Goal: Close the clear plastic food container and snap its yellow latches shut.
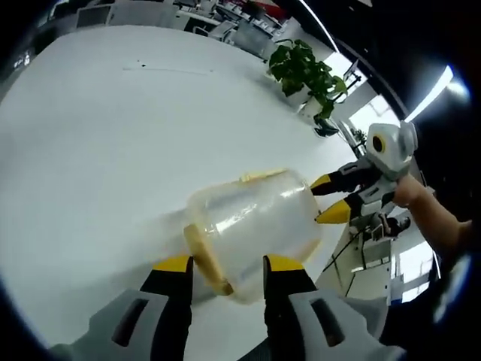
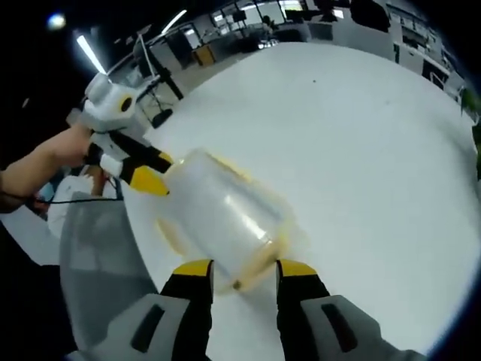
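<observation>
clear plastic container with yellow latches is sitting tilted over the white table near its edge, blurred in both views, squeezed between the two grippers coming at it from opposite ends. left gripper is standing with jaws apart, yellow tips at the container's near end, while right gripper is doing the same on the other end; can't tell whether either is actually pinching it or just pressing against it. a potted plant is sitting at the table's far edge, well apart.
</observation>
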